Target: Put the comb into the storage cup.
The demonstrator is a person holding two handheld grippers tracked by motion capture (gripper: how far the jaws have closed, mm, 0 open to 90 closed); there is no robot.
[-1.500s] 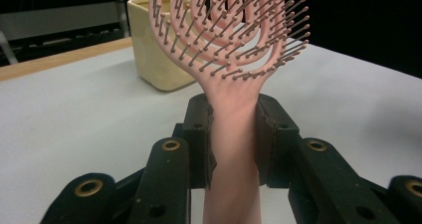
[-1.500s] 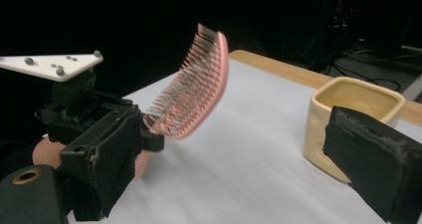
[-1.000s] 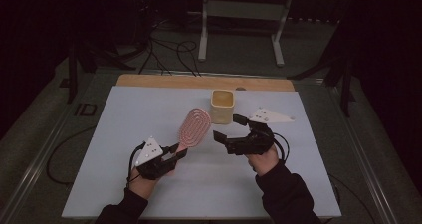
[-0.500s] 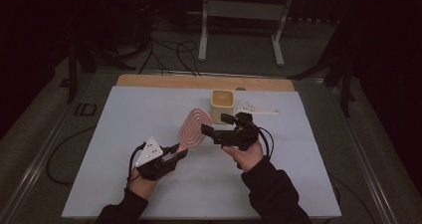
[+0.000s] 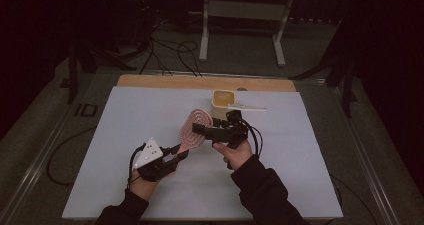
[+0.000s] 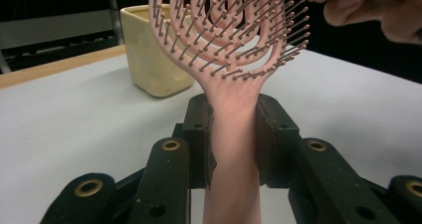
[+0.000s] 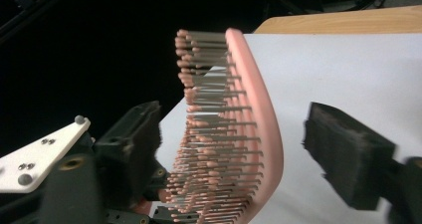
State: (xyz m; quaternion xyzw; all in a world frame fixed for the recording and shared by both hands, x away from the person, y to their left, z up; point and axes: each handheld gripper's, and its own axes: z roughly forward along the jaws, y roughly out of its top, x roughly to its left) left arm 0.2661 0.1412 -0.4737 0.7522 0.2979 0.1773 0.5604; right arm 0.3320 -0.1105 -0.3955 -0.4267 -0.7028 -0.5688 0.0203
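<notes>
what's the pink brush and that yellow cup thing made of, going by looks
Pink brush: most likely moulded plastic, matt, one even colour through its open looped head and bristle pins with rounded tips. Yellow cup: looks like glazed ceramic or glossy plastic, smooth, thick rounded rim, faint sheen; the look leaves it open.
</notes>
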